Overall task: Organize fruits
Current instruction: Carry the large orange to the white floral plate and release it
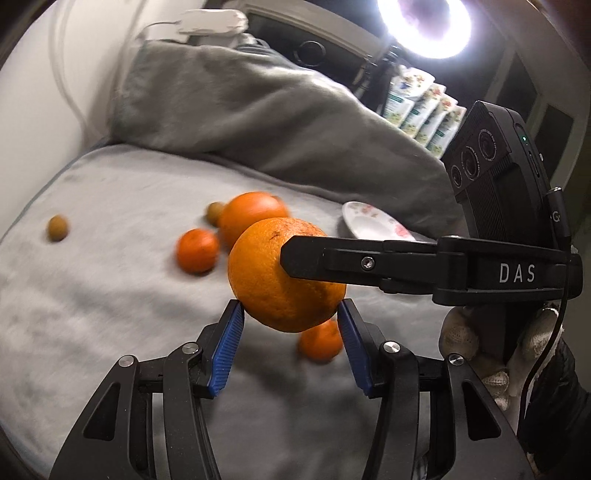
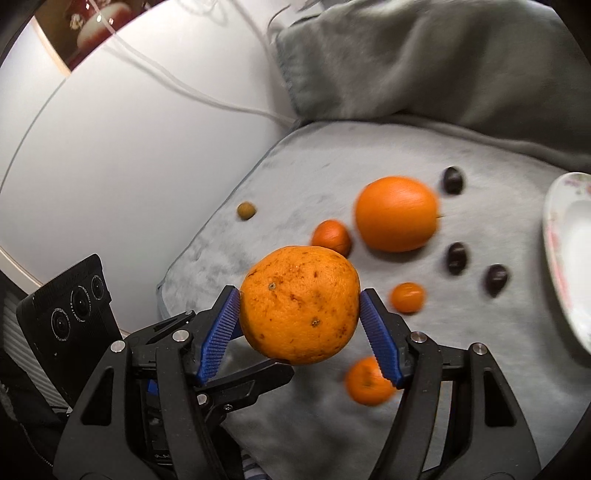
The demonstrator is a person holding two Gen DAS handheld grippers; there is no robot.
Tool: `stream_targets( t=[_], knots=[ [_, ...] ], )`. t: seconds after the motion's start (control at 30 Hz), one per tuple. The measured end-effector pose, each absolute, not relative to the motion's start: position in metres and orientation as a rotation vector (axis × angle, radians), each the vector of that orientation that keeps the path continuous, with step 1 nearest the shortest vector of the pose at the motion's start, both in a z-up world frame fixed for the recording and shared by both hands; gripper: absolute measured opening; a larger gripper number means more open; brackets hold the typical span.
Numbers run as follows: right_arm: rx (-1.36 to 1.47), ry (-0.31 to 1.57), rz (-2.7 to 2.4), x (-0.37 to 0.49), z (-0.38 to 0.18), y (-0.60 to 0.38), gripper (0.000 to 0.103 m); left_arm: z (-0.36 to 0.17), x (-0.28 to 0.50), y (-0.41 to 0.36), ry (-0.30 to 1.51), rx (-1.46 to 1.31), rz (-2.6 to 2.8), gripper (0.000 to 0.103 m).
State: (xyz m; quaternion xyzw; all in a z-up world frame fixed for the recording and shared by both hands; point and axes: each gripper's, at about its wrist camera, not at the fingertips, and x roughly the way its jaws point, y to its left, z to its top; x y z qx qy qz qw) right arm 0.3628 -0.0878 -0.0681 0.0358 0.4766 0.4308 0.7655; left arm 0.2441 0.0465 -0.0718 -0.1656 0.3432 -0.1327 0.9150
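A large speckled orange [image 1: 284, 273] [image 2: 300, 303] is held in the air above the grey blanket. My left gripper [image 1: 291, 310] has its blue pads on the orange's two sides. My right gripper [image 2: 300, 299] also grips it on both sides; one of its fingers [image 1: 314, 256] crosses the orange in the left wrist view. Below lie a second large orange [image 2: 397, 213] [image 1: 253, 218], three small tangerines [image 2: 331, 237] [image 2: 407, 297] [image 2: 367, 382], several dark fruits [image 2: 456, 257] and a small brown fruit [image 2: 246, 211] [image 1: 58, 228].
A white flowered plate [image 2: 569, 258] [image 1: 373, 223] lies at the right on the grey blanket [image 2: 332, 177]. A bunched grey blanket [image 1: 240, 107] rises behind. A white wall with cables [image 2: 129, 129] stands at the left. A ring light [image 1: 424, 22] shines above.
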Motion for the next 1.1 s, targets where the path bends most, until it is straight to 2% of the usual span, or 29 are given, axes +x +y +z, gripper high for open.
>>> stream_targets(
  t=[0.53, 1.1],
  knots=[
    [0.187, 0.979, 0.781, 0.395, -0.05, -0.202, 0.07, -0.058, 0.299, -0.042, 0.721, -0.252, -0.438, 0.052],
    [0.302, 0.997, 0.666, 0.426, -0.069, -0.277, 0.07, -0.068, 0.339, -0.107, 0.79, -0.204, -0.515, 0.052]
  ],
)
